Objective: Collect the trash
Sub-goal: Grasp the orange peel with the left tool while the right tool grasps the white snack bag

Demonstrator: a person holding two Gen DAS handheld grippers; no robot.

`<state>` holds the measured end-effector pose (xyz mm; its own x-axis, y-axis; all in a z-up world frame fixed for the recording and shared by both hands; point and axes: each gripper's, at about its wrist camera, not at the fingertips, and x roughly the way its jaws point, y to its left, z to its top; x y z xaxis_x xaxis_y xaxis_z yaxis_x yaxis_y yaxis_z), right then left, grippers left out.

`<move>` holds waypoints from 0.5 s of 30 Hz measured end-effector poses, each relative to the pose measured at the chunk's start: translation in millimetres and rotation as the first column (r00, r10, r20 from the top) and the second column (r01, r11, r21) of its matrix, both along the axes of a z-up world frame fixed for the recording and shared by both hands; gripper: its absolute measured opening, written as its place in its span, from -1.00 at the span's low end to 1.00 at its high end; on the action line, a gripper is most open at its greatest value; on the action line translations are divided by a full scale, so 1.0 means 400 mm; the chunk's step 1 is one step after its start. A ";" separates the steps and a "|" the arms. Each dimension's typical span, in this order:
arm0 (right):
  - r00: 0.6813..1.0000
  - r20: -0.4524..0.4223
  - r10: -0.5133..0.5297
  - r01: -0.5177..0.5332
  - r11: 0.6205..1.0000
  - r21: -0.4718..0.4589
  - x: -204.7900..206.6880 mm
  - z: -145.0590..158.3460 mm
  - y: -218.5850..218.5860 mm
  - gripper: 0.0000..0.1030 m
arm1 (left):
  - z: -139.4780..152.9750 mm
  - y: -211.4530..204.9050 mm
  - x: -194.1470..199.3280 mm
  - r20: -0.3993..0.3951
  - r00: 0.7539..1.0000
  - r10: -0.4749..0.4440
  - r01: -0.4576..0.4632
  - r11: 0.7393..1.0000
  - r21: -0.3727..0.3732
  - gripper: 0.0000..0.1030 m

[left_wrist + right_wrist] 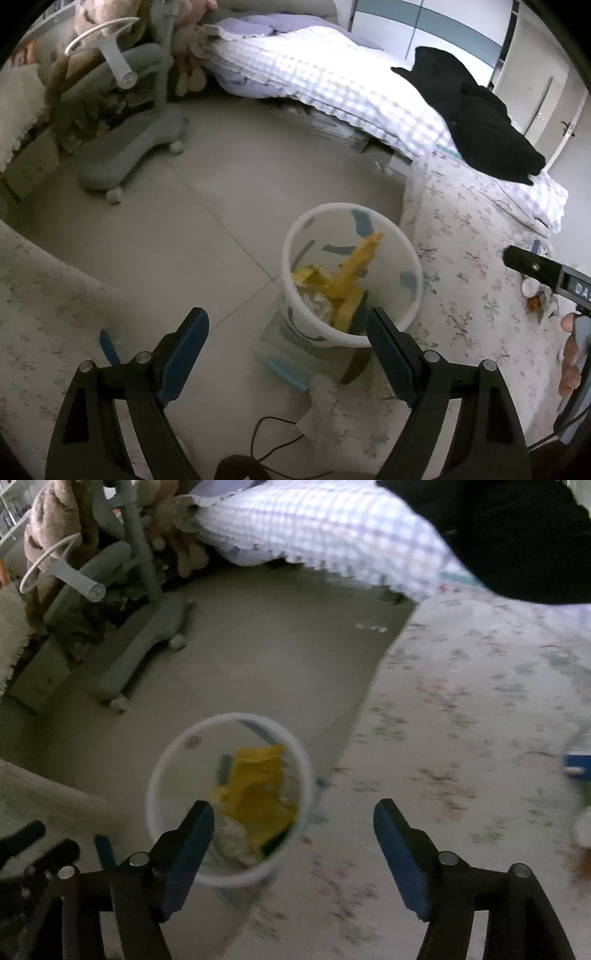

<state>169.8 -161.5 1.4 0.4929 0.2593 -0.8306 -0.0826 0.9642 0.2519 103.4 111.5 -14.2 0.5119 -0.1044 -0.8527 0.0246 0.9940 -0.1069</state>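
both tools empty over a part-filled bin

the likeliest slip from here is knocking the white trash bin (351, 280) — it stands upright on the floor right at the edge of the floral rug (480, 295), and the left tool (288, 347) hangs just above its near rim, one finger overlapping the rim in that view. a careless sweep sideways could tip it and spill the yellow wrapper (351, 280) and crumpled paper inside. a thin dark cable (269, 435) lying on the floor below the left tool could also snag.

the left tool is spread wide and carries nothing. the right tool (293, 830) is likewise wide apart and empty, over the bin's right rim and the rug; its view is blurred. remaining litter — small items (535, 299) on the rug to the right — sits well apart from the bin.
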 end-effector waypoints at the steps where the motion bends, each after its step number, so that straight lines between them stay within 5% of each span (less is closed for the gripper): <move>1: 1.000 0.001 -0.007 0.007 1.000 -0.011 -0.009 0.003 -0.018 0.54 | 0.000 -0.008 0.000 -0.002 1.000 -0.007 0.007 1.000 -0.006 0.73; 15: 0.956 -0.058 -0.287 0.280 0.954 -0.109 -0.149 -0.018 -0.429 0.57 | -0.004 -0.198 0.015 -0.041 0.993 -0.114 0.111 0.992 -0.050 0.73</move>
